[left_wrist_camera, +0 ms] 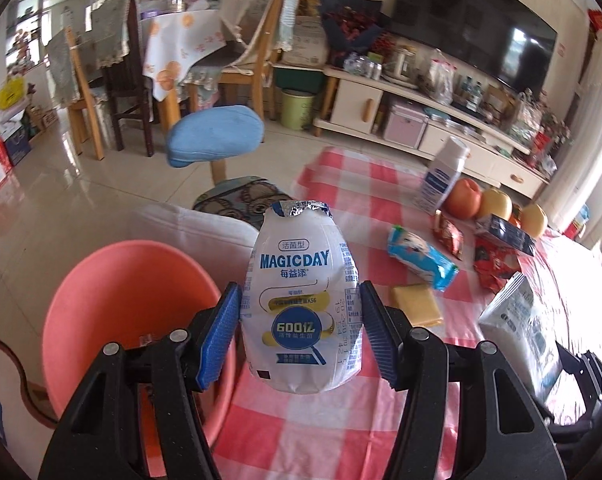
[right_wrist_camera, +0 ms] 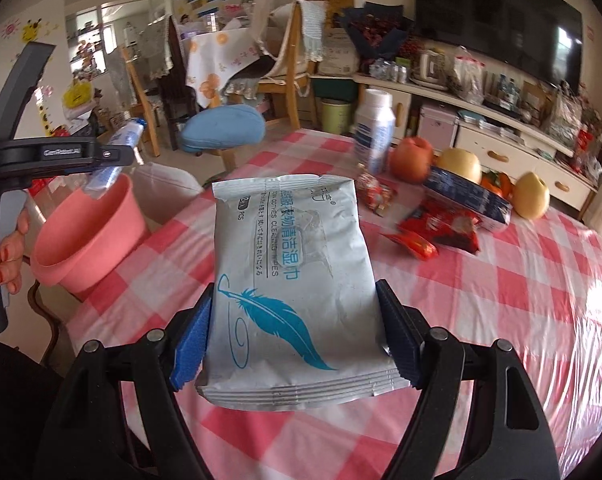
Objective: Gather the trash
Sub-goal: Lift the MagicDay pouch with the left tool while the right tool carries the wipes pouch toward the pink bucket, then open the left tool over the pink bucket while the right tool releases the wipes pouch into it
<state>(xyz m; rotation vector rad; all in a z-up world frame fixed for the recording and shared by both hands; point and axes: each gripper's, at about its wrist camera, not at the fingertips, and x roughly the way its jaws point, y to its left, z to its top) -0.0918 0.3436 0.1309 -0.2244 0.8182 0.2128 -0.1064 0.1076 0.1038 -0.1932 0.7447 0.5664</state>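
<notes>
My left gripper [left_wrist_camera: 299, 320] is shut on a white MAGICDAY yogurt bottle [left_wrist_camera: 301, 300] and holds it upright just right of the pink bin [left_wrist_camera: 113, 304], which sits at the table's left edge. My right gripper [right_wrist_camera: 295, 332] is shut on a grey wet-wipes pack [right_wrist_camera: 293, 280] with a blue feather print, held above the checked tablecloth [right_wrist_camera: 501, 300]. In the right wrist view the left gripper [right_wrist_camera: 113, 152] and its bottle hang over the pink bin [right_wrist_camera: 89, 236]. The wipes pack also shows in the left wrist view [left_wrist_camera: 521, 328] at the right.
On the table lie a blue snack wrapper [left_wrist_camera: 421, 258], a yellow packet [left_wrist_camera: 417, 304], red wrappers [right_wrist_camera: 433, 232], a dark blue box [right_wrist_camera: 469, 198], a white bottle [right_wrist_camera: 375, 136], and apples and pears [right_wrist_camera: 413, 158]. A blue-seated chair [left_wrist_camera: 217, 132] stands beyond the table.
</notes>
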